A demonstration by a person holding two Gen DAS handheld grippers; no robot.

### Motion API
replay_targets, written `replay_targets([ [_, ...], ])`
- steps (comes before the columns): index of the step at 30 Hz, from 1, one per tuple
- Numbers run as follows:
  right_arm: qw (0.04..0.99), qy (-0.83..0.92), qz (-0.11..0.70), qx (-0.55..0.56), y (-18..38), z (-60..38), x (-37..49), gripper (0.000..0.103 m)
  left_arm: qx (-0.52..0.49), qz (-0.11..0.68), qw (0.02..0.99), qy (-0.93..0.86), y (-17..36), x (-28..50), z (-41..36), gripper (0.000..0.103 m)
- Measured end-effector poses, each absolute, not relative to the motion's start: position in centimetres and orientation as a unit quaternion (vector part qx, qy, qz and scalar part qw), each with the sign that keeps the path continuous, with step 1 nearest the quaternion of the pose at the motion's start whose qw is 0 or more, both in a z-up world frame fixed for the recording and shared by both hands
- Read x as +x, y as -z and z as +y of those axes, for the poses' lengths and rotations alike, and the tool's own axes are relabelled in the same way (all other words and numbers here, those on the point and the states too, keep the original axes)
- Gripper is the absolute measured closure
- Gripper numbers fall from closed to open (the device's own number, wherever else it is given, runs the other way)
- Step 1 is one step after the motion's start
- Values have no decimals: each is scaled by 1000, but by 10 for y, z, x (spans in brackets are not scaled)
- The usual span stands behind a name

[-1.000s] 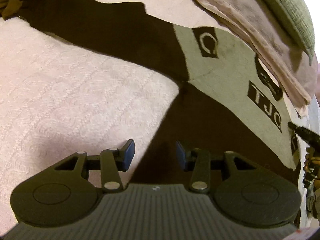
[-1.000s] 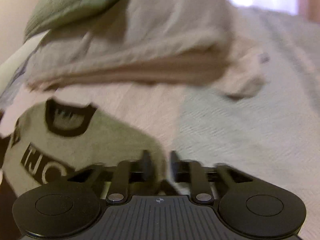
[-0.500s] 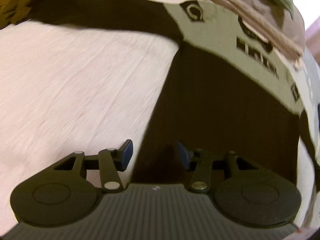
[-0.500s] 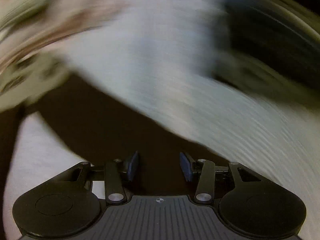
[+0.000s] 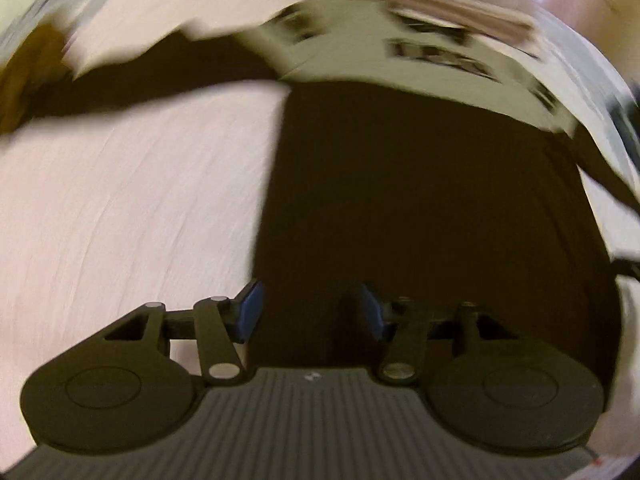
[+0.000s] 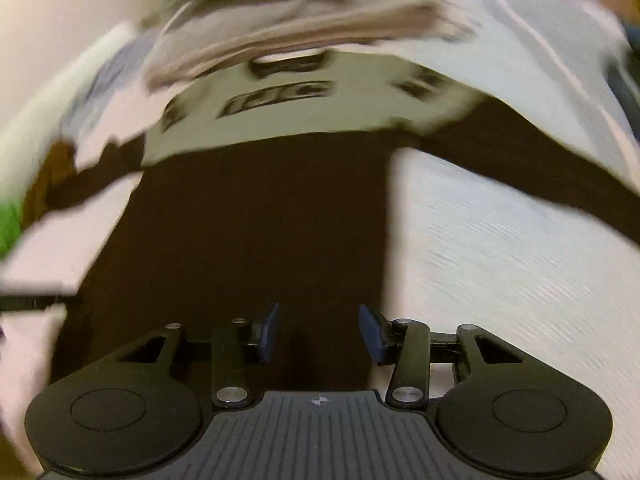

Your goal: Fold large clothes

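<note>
both tongs, left tongs point(image 5: 308, 306) and right tongs point(image 6: 319, 330), have just been opening and stand spread, pinching nothing. just beyond them the dark sweater point(image 6: 256, 232) lies flat on the bed point(image 5: 120, 208), sleeves out. next, i think: grip its hem corners and fold.

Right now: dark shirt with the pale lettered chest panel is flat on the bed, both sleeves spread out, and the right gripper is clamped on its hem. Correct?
Not quite. The right gripper is open, its fingers apart with nothing pinched, over the shirt. The right wrist view shows this. The shirt does lie flat on the bed with both sleeves spread.
</note>
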State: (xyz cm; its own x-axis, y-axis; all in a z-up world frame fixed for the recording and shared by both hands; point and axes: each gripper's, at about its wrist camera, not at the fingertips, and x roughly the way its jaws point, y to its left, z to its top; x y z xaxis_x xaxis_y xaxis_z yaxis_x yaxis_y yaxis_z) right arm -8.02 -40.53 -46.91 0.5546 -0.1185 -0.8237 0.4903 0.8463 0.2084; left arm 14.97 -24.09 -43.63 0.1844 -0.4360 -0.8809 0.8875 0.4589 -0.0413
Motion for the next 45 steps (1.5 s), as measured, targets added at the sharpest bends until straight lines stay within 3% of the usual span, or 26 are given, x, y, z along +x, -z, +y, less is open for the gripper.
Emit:
replay_targets([
  [4, 830, 230, 490, 134, 509, -355, -50, 61, 322, 429, 688, 488, 461, 142, -256, 61],
  [6, 830, 261, 475, 128, 509, -331, -79, 61, 334, 420, 679, 501, 467, 137, -228, 61],
  [12, 767, 309, 534, 177, 505, -285, -153, 61, 317, 470, 663, 489, 463, 141, -131, 57],
  [16, 682, 315, 602, 270, 496, -279, -163, 61, 336, 528, 634, 454, 445, 143, -105, 61],
  [20, 686, 312, 552, 358, 440, -283, -161, 60, 329, 537, 630, 454, 392, 142, -101, 57],
  [25, 762, 295, 492, 301, 344, -281, -139, 48, 302, 480, 662, 491, 300, 130, -125, 42],
  [31, 802, 280, 427, 309, 267, -273, -127, 45, 279, 420, 704, 499, 218, 108, -136, 30],
  [45, 828, 240, 441, 251, 233, -229, -210, 43, 278, 428, 719, 472, 179, 21, -73, 27],
])
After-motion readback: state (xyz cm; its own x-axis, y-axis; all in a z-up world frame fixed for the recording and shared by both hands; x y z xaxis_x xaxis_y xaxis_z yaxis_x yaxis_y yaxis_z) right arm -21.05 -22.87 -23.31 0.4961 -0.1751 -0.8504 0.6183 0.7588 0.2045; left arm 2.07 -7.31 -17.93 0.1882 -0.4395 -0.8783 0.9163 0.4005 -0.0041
